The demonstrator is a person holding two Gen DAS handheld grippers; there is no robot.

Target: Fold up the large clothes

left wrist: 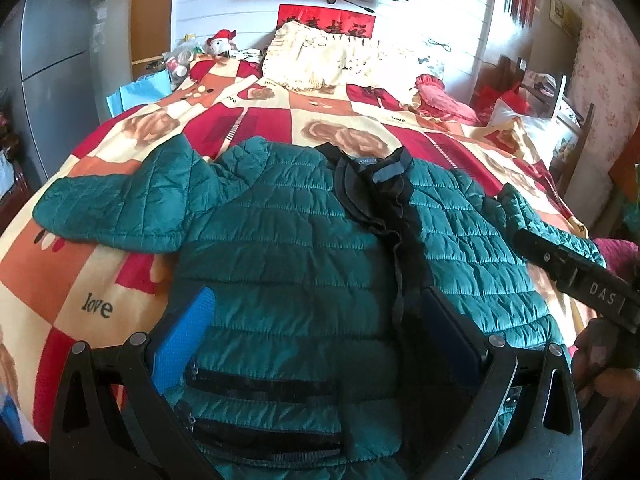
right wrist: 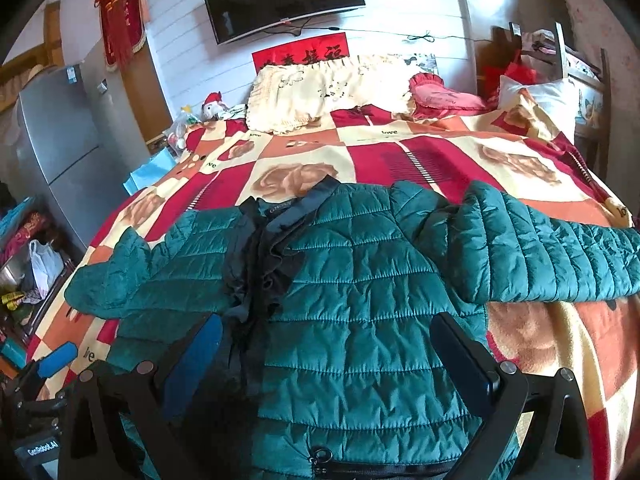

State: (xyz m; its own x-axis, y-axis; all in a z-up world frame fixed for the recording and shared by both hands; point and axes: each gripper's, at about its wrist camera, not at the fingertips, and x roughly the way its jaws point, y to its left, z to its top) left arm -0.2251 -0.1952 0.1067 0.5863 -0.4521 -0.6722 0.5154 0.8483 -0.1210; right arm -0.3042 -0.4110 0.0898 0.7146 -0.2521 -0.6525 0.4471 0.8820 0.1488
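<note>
Hem of the green jacket [left wrist: 280, 264] sits between the left gripper [left wrist: 316, 320], jaws apart; right gripper [right wrist: 332, 344] spread too. Pinch both hem corners evenly, then fold upward.

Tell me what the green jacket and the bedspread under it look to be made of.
Green jacket: likely a thin synthetic shell, nylon or polyester, over padding; it has a slight sheen, fine crinkles and stitched quilt lines puffing between rows. Its black collar looks like a softer, matte fabric. Bedspread: seemingly a soft printed fleece or plush; the surface is matte and the print edges look fuzzy.
</note>
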